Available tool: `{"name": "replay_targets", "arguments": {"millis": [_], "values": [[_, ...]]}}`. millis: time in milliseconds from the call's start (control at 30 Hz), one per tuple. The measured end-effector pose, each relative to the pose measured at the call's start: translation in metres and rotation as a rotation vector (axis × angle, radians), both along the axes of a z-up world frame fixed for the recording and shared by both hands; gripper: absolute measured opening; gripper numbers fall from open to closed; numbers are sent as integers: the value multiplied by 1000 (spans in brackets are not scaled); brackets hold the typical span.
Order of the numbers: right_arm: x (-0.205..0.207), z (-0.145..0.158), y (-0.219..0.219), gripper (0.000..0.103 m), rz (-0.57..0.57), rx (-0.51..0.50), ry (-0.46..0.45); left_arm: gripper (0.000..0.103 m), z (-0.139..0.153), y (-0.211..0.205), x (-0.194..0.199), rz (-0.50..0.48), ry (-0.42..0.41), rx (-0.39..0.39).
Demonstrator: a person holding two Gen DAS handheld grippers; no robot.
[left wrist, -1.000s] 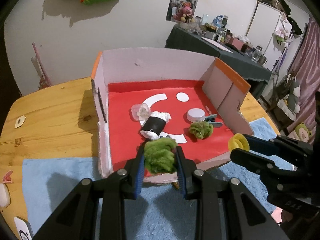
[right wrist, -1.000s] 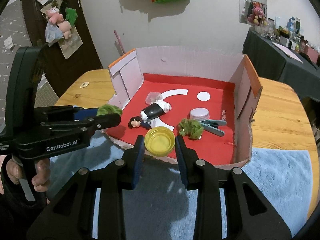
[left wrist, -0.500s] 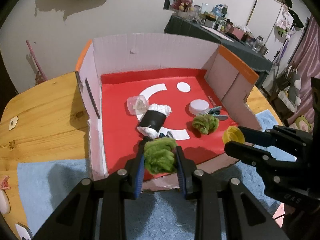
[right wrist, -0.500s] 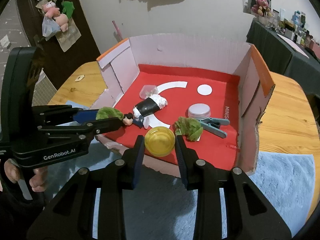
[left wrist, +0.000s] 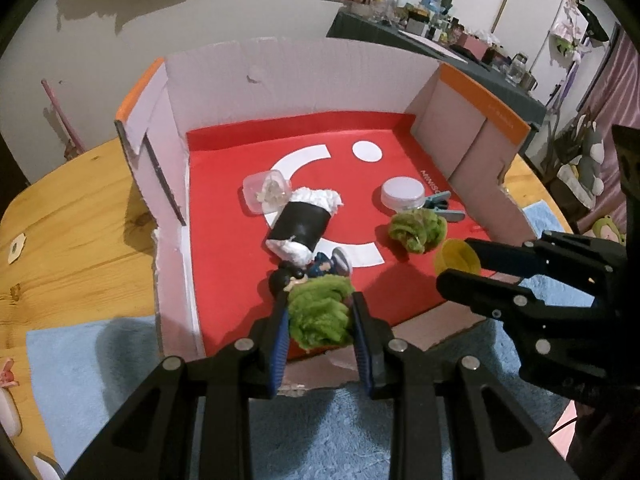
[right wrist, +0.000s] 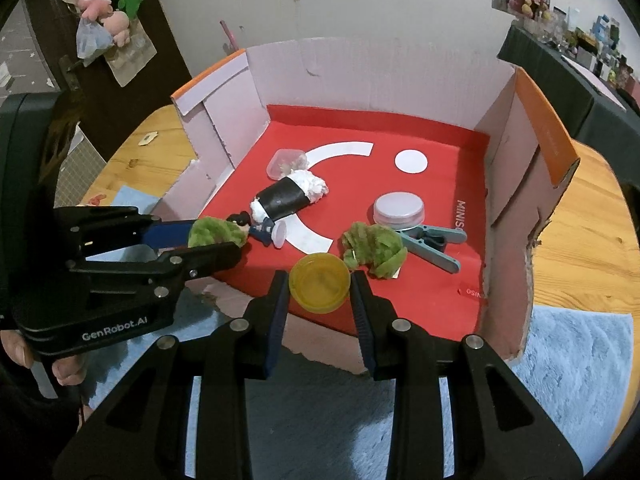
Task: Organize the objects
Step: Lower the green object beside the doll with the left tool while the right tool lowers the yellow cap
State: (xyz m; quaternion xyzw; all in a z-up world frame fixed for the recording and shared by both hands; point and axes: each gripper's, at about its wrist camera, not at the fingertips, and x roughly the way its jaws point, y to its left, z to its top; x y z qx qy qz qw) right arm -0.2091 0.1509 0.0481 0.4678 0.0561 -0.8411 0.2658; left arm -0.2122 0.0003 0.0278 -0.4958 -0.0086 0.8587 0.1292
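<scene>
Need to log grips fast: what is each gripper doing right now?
Left gripper: closed on the green fuzzy ball.
Right gripper: closed on the yellow lid.

Both grippers moved fwd & down over the open cardboard box w/ red floor (left wrist: 224,216) since 1 s ago. Left gripper (left wrist: 320,316), w/ fuzzy green pom-pom (left wrist: 318,314), was at the front edge, now inside by the small dark-haired figurine (left wrist: 308,270). Right gripper (right wrist: 320,286), w/ round yellow plastic cap (right wrist: 320,282), now past the front lip, near the loose green tuft (right wrist: 374,252).
</scene>
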Motion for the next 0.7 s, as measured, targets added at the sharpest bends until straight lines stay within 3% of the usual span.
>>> {"name": "replay_targets", "arguments": {"millis": [700], "values": [[-8,-10,0,30,1,23,-32,30,-12,1,-4,-5,-34,-10]]}}
